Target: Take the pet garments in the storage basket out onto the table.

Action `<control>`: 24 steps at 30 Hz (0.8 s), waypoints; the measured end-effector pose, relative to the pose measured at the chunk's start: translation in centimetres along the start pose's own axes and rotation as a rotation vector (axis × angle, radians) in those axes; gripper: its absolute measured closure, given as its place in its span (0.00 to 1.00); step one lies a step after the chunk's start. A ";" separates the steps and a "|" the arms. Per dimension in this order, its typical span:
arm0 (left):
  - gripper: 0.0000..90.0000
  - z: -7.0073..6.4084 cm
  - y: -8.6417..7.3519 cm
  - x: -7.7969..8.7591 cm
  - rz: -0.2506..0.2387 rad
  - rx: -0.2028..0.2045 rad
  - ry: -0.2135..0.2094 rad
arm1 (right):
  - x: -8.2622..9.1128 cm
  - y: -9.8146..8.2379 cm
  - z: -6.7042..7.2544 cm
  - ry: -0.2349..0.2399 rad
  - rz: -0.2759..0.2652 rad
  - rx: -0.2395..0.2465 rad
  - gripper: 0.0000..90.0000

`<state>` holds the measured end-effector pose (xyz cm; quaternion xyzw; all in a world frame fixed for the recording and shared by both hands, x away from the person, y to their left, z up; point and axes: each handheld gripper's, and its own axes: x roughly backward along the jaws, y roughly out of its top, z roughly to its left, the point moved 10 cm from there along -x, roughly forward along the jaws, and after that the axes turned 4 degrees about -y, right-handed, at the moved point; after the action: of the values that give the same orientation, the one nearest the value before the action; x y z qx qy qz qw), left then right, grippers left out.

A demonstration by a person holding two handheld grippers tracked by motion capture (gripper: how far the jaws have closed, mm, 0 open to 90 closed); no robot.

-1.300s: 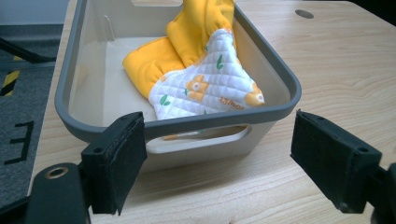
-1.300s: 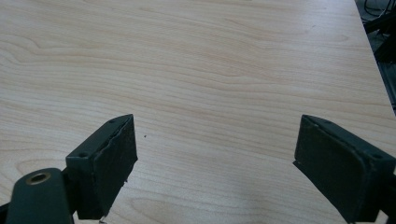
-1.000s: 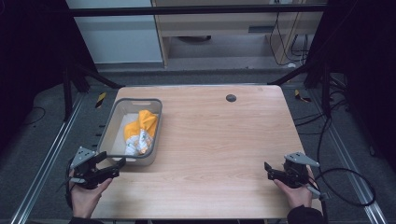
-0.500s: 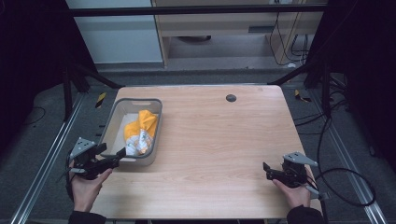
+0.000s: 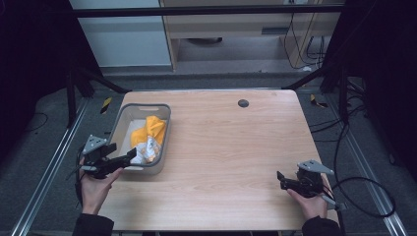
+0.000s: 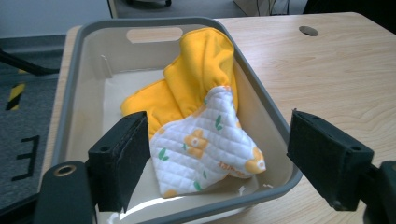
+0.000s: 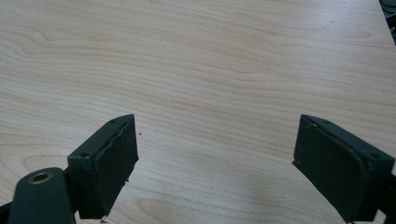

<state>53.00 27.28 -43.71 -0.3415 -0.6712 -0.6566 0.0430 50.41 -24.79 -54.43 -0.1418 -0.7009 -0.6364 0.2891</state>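
My left hand-held gripper (image 6: 212, 163) is released, its jaws spread wide and empty, poised at the near rim of the grey bin (image 6: 268, 109) with the opening pointed straight into it. Just ahead of the jaws, inside the bin, lies the cloth (image 6: 205, 135): a quilted white corner printed with orange flowers nearest me, and the plain yellow side (image 6: 201, 70) bunched up behind it, leaning on the bin wall off to my right jaw's side. In the high view the same left hand-held gripper (image 5: 129, 157) sits at the bin's near end, tips close to the cloth (image 5: 147, 138).

As I judge it, the step in hand is reaching in to grasp that cloth. To do it well I should tip the jaws down over the rim rather than push straight on, so neither pad catches the plastic edge. The quilted corner stands up slightly and is closest, so I would set one pad on each side of it and close on a good fold of fabric, not just the thin hem, then lift upward so the rest trails free of the walls.

My right hand-held gripper (image 7: 215, 158) is also released and holds nothing; it rests low over the bare desk (image 7: 224, 60), well apart from the bin, ready to take a second corner once the cloth is out.
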 end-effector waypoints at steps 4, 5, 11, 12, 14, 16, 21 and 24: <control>0.23 -0.2 0.2 -0.7 0.029 -0.007 0.001 | -0.2 -0.1 0.2 0.010 0.008 0.004 0.15; 0.23 -0.3 0.2 -0.8 0.026 -0.003 -0.006 | -0.1 -0.2 0.3 0.011 0.014 0.006 0.15; 0.26 -0.4 0.5 -1.5 0.048 0.003 -0.021 | -0.1 -0.1 0.2 0.002 0.007 0.019 0.15; 0.27 -0.3 0.5 -1.7 0.052 0.002 -0.019 | 0.0 -0.1 0.1 0.001 0.006 0.016 0.15; 0.27 -0.2 0.4 -1.9 0.064 0.002 -0.016 | 0.0 0.0 0.1 0.003 0.006 0.006 0.15; 0.28 -0.2 0.4 -2.1 0.068 -0.005 -0.013 | 0.0 0.0 0.0 0.000 0.005 0.013 0.15; 0.31 -0.4 0.5 -2.5 0.084 -0.005 -0.024 | 0.0 0.0 0.0 -0.001 0.006 0.015 0.15; 0.32 -0.6 0.6 -3.0 0.101 -0.014 -0.021 | -0.1 -0.1 0.0 0.000 0.007 0.015 0.15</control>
<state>55.35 25.53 -44.67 -0.3821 -0.6487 -0.6548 0.0665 50.43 -24.75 -54.53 -0.1421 -0.7052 -0.6300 0.2927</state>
